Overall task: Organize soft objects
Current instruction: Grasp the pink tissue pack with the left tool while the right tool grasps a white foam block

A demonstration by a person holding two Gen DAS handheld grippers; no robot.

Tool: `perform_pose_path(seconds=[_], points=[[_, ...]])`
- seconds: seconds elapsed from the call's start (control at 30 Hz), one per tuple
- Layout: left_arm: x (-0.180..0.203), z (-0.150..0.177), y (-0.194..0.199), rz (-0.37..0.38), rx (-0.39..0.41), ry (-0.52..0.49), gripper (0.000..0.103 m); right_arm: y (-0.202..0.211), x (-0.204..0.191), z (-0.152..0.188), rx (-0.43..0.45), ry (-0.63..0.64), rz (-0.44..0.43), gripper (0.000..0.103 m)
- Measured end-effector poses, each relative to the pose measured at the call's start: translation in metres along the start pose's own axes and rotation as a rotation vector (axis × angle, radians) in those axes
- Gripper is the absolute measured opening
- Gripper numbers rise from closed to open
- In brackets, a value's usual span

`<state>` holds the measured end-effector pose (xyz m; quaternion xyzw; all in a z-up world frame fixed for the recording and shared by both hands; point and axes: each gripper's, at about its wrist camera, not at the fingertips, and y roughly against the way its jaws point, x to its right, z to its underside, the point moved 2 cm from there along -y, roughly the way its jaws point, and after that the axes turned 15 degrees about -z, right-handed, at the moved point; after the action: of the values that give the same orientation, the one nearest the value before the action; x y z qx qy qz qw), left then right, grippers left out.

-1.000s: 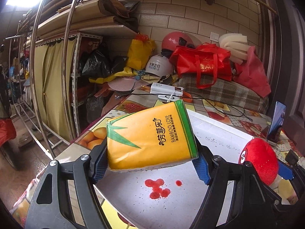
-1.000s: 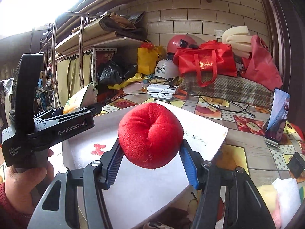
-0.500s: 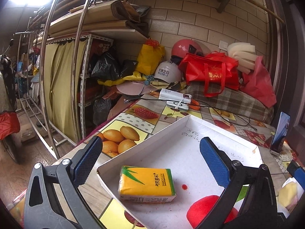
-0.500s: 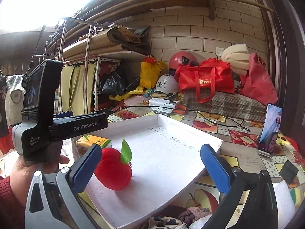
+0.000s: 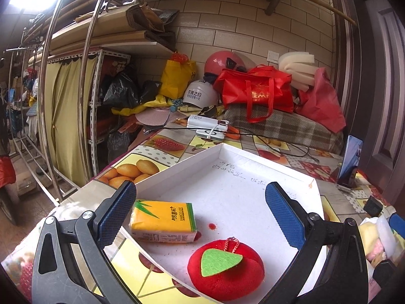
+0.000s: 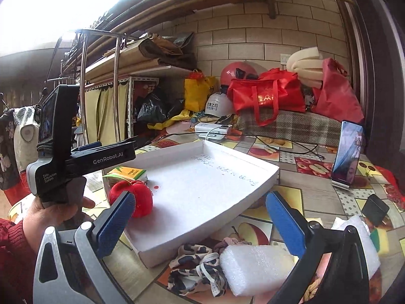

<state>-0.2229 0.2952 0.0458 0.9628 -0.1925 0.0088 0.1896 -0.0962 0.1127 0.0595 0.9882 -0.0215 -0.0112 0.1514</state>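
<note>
Left wrist view: the left gripper [image 5: 201, 214] has its blue-padded fingers [image 5: 117, 212] spread wide, released, gripping nothing. In the shallow white cardboard tray [image 5: 253, 159] on the fruit-patterned bench [image 5: 162, 139] lie the yellow tissue pack with green bamboo print [image 5: 163, 221] and, just beside it, the red plush apple with a green felt leaf [image 5: 226, 268]. The right gripper [image 6: 200, 220] is likewise released and empty, hovering over the tray's near edge, with a white foam block [image 6: 255, 266] and leopard-print cloth [image 6: 195, 268] below it on the bench.
</note>
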Motion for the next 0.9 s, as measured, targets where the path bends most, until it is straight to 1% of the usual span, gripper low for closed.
perform_pose_path(seconds=[0.07,0.17,0.23,0.3,0.33,0.37,0.43,0.53,0.6,0.63,0.7,0.73,0.77,0.8,0.9], points=[[0.017,0.006,0.013,0.044,0.008,-0.061,0.103,0.018,0.01,0.002,0.022,0.017,0.032,0.103],[0.047,0.017,0.041,0.115,0.049,-0.183,0.103,0.044,0.03,0.005,0.047,0.036,0.102,0.103],[0.065,0.026,0.062,0.205,0.04,-0.234,0.103,0.058,0.051,0.009,0.044,0.019,0.155,0.103],[0.082,0.033,0.08,0.351,-0.039,-0.259,0.103,0.067,0.077,0.013,0.018,-0.021,0.195,0.103],[0.09,0.037,0.088,0.413,-0.075,-0.267,0.103,0.07,0.089,0.017,-0.004,-0.037,0.2,0.103],[0.099,0.043,0.096,0.461,-0.109,-0.283,0.103,0.071,0.1,0.019,-0.029,-0.047,0.183,0.103],[0.123,0.055,0.109,0.537,-0.193,-0.366,0.103,0.07,0.116,0.024,-0.081,-0.061,0.123,0.103],[0.146,0.07,0.129,0.633,-0.265,-0.421,0.103,0.063,0.125,0.029,-0.147,-0.077,0.042,0.103],[0.162,0.084,0.131,0.652,-0.347,-0.46,0.103,0.057,0.126,0.034,-0.186,-0.096,0.007,0.102],[0.169,0.092,0.129,0.644,-0.384,-0.482,0.103,0.052,0.126,0.034,-0.208,-0.098,0.0,0.1],[0.181,0.105,0.123,0.59,-0.442,-0.516,0.101,0.044,0.125,0.037,-0.252,-0.093,0.002,0.096],[0.185,0.108,0.119,0.575,-0.477,-0.512,0.098,0.04,0.125,0.038,-0.271,-0.091,0.006,0.092],[0.188,0.11,0.118,0.577,-0.499,-0.499,0.095,0.037,0.127,0.04,-0.289,-0.094,0.006,0.09],[0.193,0.111,0.117,0.572,-0.507,-0.501,0.095,0.034,0.128,0.041,-0.304,-0.098,0.01,0.088],[0.204,0.116,0.118,0.533,-0.51,-0.543,0.095,0.033,0.131,0.042,-0.32,-0.109,0.027,0.088]])
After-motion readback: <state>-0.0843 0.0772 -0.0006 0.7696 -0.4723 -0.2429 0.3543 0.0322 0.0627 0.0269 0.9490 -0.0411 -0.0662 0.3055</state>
